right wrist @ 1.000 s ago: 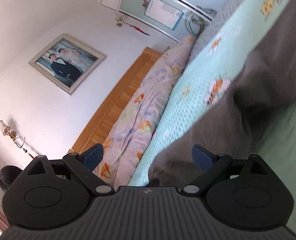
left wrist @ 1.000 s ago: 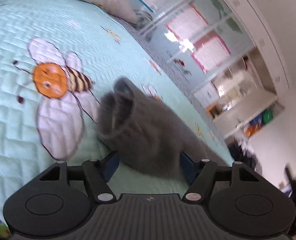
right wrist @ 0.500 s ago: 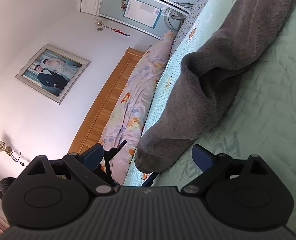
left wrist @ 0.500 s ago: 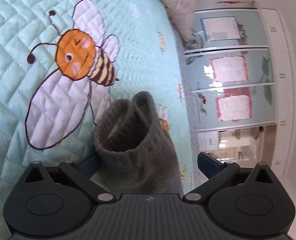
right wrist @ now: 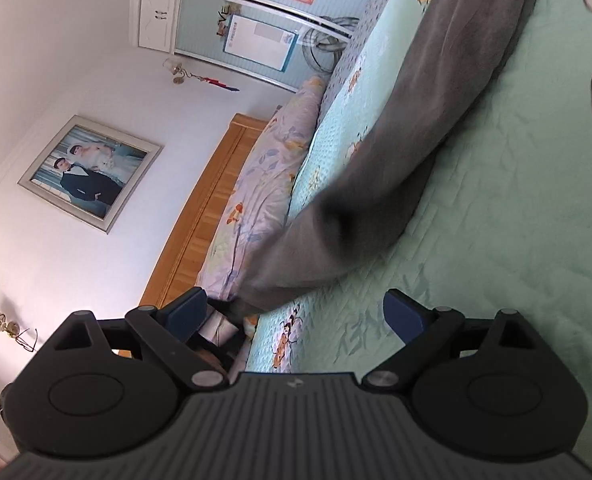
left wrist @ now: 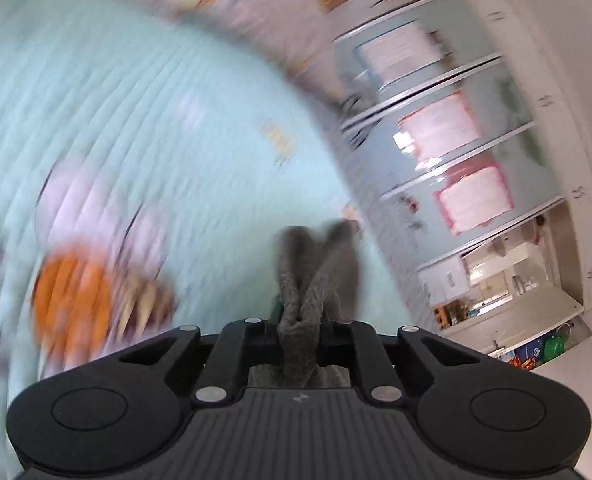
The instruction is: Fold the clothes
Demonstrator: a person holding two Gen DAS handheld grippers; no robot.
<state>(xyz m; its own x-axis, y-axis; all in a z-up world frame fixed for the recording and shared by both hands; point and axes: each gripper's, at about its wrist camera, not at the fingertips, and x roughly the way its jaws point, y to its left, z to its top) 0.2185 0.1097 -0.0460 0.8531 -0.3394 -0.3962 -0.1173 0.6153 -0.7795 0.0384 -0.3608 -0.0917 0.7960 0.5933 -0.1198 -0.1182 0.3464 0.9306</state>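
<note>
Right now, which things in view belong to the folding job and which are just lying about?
In the job:
grey garment
left gripper, just closed on its cuff
right gripper, open
quilt it lies on

Lying about:
pillows
framed photo
wardrobe

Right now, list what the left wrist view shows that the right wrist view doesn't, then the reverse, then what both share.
Only the left wrist view: the left gripper, whose jaws have just been closing, pinching the grey garment's cuff, and a blurred orange bee print.

Only the right wrist view: the right gripper open and empty, a framed photo, the wooden headboard.

Both: the grey garment, the mint quilt, the wardrobe doors.
</note>
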